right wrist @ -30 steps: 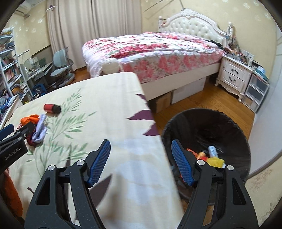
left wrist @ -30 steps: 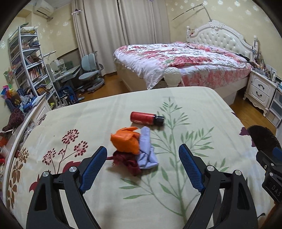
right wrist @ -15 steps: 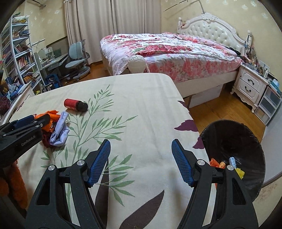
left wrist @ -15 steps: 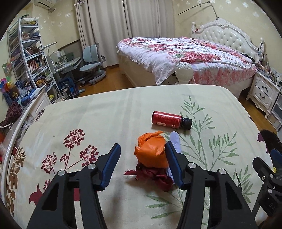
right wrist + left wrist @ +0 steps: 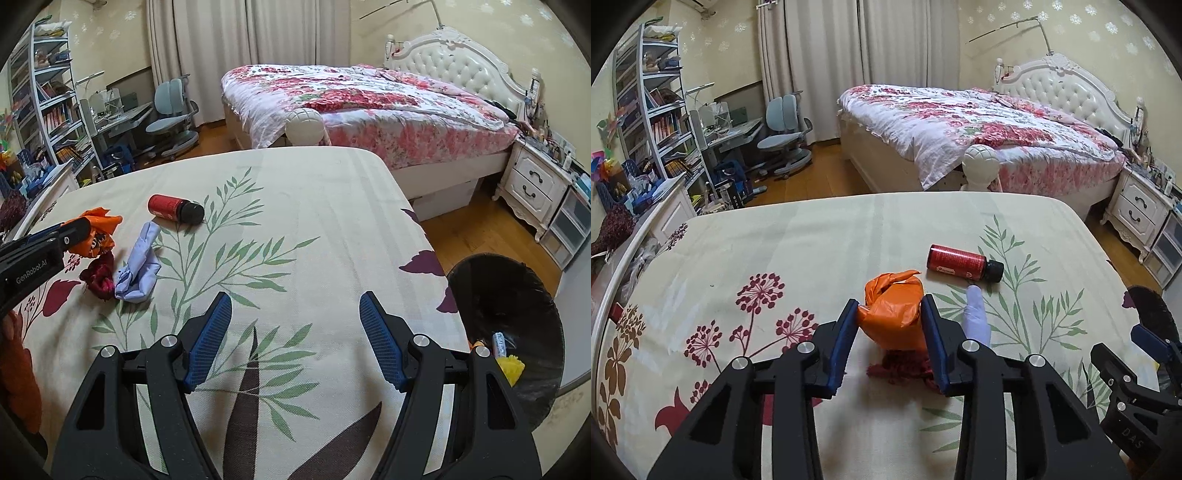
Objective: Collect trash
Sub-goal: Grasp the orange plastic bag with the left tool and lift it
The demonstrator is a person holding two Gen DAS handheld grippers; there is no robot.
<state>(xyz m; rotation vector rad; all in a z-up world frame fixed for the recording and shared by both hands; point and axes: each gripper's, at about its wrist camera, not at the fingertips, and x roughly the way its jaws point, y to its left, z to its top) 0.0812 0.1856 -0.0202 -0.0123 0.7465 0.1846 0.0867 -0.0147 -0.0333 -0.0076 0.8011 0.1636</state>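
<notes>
My left gripper (image 5: 891, 314) is shut on a crumpled orange plastic bag (image 5: 894, 314) on the floral bedsheet (image 5: 775, 251). A dark red scrap (image 5: 905, 369) lies under it and a pale lilac cloth (image 5: 975, 317) lies just to its right. A red bottle with a black cap (image 5: 964, 263) lies on its side beyond them. My right gripper (image 5: 295, 332) is open and empty above the sheet, near its right edge. In the right wrist view the orange bag (image 5: 98, 236), red scrap (image 5: 98, 275), lilac cloth (image 5: 138, 267) and bottle (image 5: 175, 208) are at the left.
A black bin (image 5: 513, 332) with some trash inside stands on the floor right of the sheet's edge. A bed with a floral quilt (image 5: 979, 133) is behind, with a white nightstand (image 5: 1141, 210), and a desk, chair and shelves (image 5: 657, 122) at the left.
My left gripper moved forward over the pile and closed its jaws on the orange bag. My right gripper swung left, away from the bin, over the sheet, still open.
</notes>
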